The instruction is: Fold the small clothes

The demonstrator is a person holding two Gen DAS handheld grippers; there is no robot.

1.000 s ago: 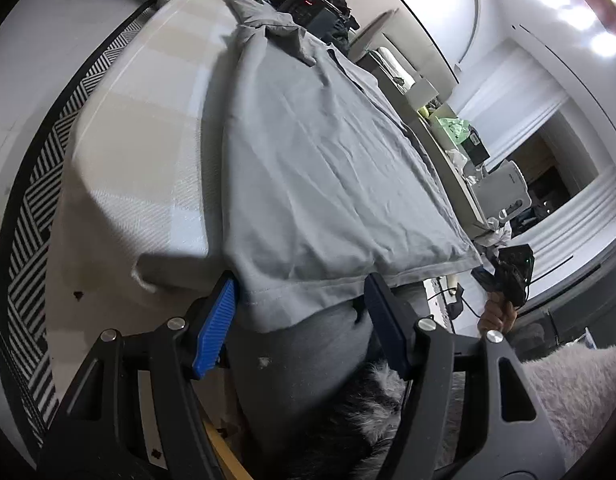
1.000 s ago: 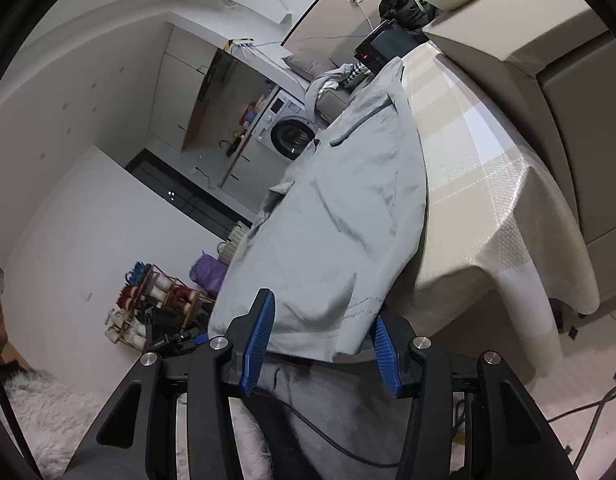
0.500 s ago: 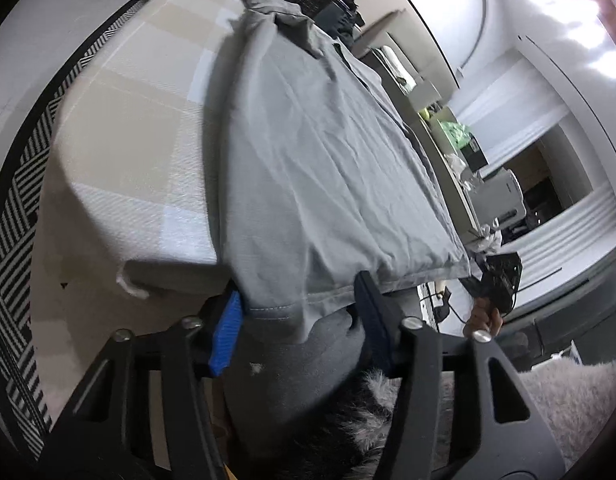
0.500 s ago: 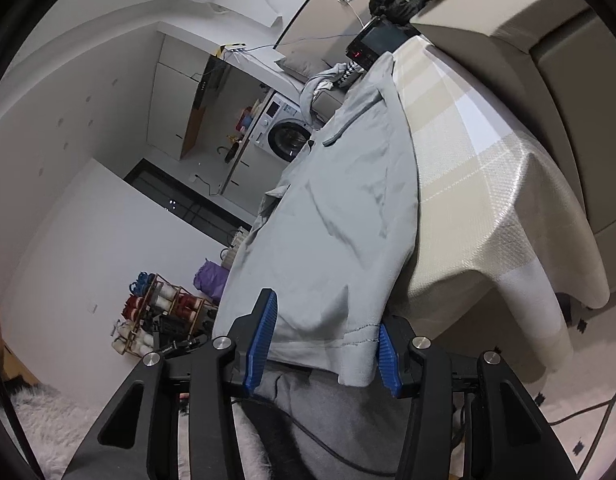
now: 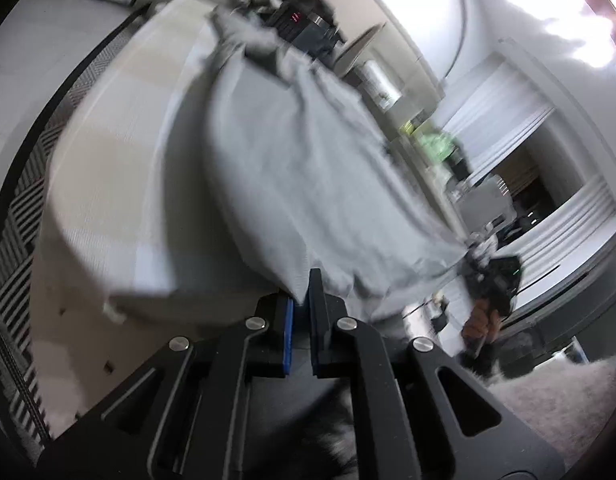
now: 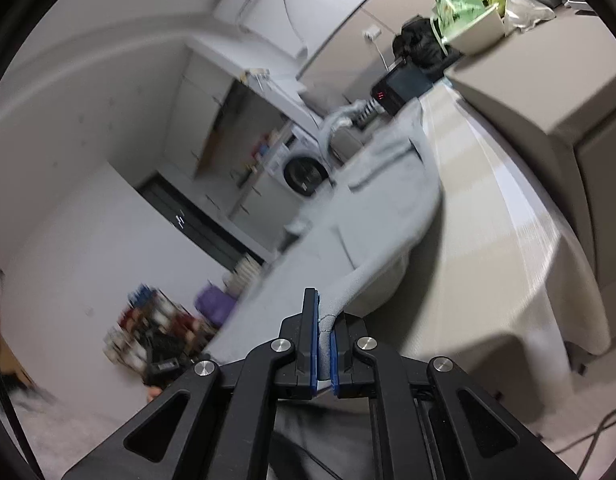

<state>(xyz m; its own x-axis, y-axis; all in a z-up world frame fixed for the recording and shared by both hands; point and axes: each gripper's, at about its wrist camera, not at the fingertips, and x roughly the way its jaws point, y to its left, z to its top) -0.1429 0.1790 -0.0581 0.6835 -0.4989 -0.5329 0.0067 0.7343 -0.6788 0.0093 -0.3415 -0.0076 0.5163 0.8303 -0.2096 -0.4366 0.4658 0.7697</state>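
A light grey collared shirt (image 5: 308, 168) lies lengthwise on a table covered with a beige checked cloth (image 5: 120, 168). Its near hem is lifted off the table edge. My left gripper (image 5: 302, 304) is shut on one hem corner, the fabric pinched between the blue pads. In the right wrist view the same shirt (image 6: 380, 216) stretches away towards its collar, and my right gripper (image 6: 325, 320) is shut on the other hem corner, a fold of grey cloth showing between its pads. Both views are blurred by motion.
A black device with red digits (image 6: 396, 90) stands at the table's far end. A beige cabinet (image 6: 548, 92) runs along one side, with a box of green things (image 6: 464, 0) on top. A washing machine (image 6: 304, 168) and a rack of spools (image 6: 148, 332) stand beyond.
Both grippers went from open around the hanging hem to shut on it. Both have risen, lifting the hem and bunching the shirt's near part.
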